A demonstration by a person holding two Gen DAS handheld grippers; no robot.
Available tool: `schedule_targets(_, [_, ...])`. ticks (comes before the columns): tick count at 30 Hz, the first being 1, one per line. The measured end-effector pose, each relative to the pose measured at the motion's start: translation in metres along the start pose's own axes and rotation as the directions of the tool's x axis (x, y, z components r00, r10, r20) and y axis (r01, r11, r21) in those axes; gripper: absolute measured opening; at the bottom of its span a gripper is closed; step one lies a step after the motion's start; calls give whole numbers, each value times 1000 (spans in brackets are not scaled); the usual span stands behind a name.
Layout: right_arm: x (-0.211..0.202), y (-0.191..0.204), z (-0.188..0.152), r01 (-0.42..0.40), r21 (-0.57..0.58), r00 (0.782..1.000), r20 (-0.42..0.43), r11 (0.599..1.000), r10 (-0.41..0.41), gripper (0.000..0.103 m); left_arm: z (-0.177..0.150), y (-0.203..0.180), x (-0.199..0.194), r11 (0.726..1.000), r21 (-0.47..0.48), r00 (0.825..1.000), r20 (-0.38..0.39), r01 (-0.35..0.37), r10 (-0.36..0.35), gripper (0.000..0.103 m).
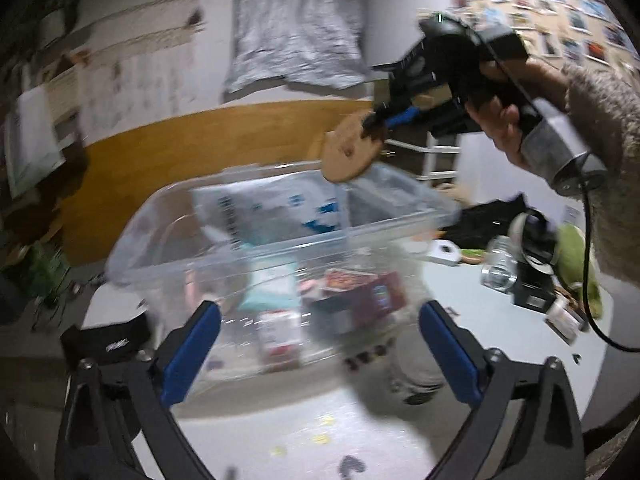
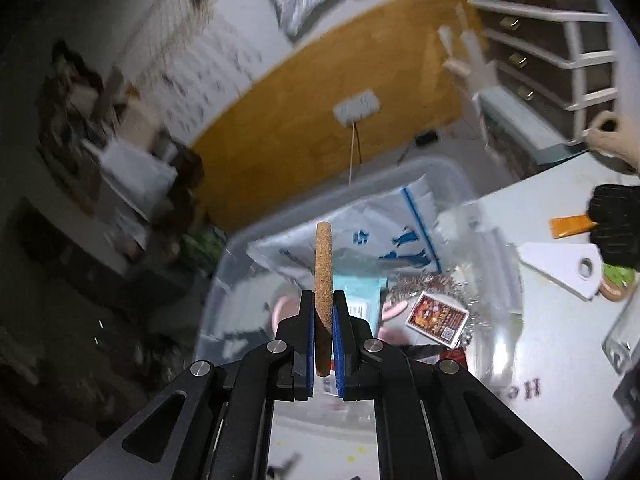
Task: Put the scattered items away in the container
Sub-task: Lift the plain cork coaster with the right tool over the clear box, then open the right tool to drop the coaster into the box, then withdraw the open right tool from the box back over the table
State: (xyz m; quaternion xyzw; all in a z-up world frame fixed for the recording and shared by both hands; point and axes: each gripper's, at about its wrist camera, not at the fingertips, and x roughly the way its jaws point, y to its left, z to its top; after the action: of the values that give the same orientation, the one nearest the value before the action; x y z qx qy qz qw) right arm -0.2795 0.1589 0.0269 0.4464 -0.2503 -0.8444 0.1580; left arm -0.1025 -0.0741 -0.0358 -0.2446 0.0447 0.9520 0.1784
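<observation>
A clear plastic container [image 1: 168,216] stands on the white table and holds a white-and-blue bag [image 1: 276,208], a teal packet and a red printed card [image 2: 436,314]. My right gripper [image 2: 323,312] is shut on a round cork coaster [image 2: 323,264], held edge-on above the container [image 2: 448,168]. From the left wrist view the coaster [image 1: 350,148] hangs over the container's far right rim, in the right gripper [image 1: 374,120]. My left gripper [image 1: 320,344] is open and empty, its blue pads [image 1: 188,348] either side of the container's near wall.
On the table right of the container lie a glass jar [image 1: 500,264], a black box, a green object [image 1: 576,256], a white board with a hole [image 2: 560,264], a black glove [image 2: 616,220] and an orange packet [image 2: 568,226]. A white shelf unit [image 2: 560,40] stands behind.
</observation>
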Motion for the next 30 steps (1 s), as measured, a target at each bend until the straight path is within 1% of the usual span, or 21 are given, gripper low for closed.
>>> schedule_targets(3, [47,-10,9,62,29,990,-128,998,-57,9,-4,18,7,999,-33,999,-30,-35,34,103])
schedule_targets(5, [75,-16,13,95,29,973,-213,995,-86,9,-6,26,11,997,-55,998,-47,-51,48,103])
schedule_targets(7, [93,-16,14,119,-15,955,-271,993,-119,9,-11,34,16,995,-81,996,-66,-62,57,103])
schedule_targets(9, [111,-13,13,156,-76,930,-325,985,-172,9,-14,38,19,993,-94,995,-78,-72,65,103])
schedule_targets(11, [128,-13,12,194,-119,898,-379,974,-225,9,-14,41,21,992,-101,994,-88,-80,71,103])
schedule_targets(14, [149,-18,11,242,-142,858,-431,960,-280,9,-15,45,25,989,-117,992,-98,-92,81,103])
schedule_targets(17, [171,-22,9,253,-157,827,-477,955,-298,9,-17,50,26,985,-138,991,-100,-105,92,103])
schedule_targets(22, [191,-23,5,257,-205,792,-516,944,-327,9,-19,59,26,979,-164,989,-106,-124,107,103])
schedule_targets(23, [195,-24,4,261,-219,782,-523,940,-339,9,-19,60,26,978,-166,988,-108,-127,110,103])
schedule_targets(24, [198,-26,3,271,-224,766,-538,936,-351,9,-19,61,26,977,-170,988,-110,-129,111,103])
schedule_targets(25, [199,-28,2,281,-226,755,-547,933,-360,9,-19,63,26,976,-174,987,-112,-130,112,103])
schedule_targets(27, [200,-29,1,324,-258,728,-547,910,-414,20,-17,64,26,975,-185,988,-114,-126,106,103])
schedule_targets(28, [200,-29,0,342,-271,718,-543,900,-436,50,-16,65,26,974,-191,988,-115,-122,101,103])
schedule_targets(29, [198,-27,0,349,-287,714,-535,892,-451,91,-15,64,26,974,-191,988,-114,-120,100,103])
schedule_targets(30, [196,-25,2,355,-299,718,-520,886,-463,101,-14,64,26,974,-190,989,-112,-120,100,103])
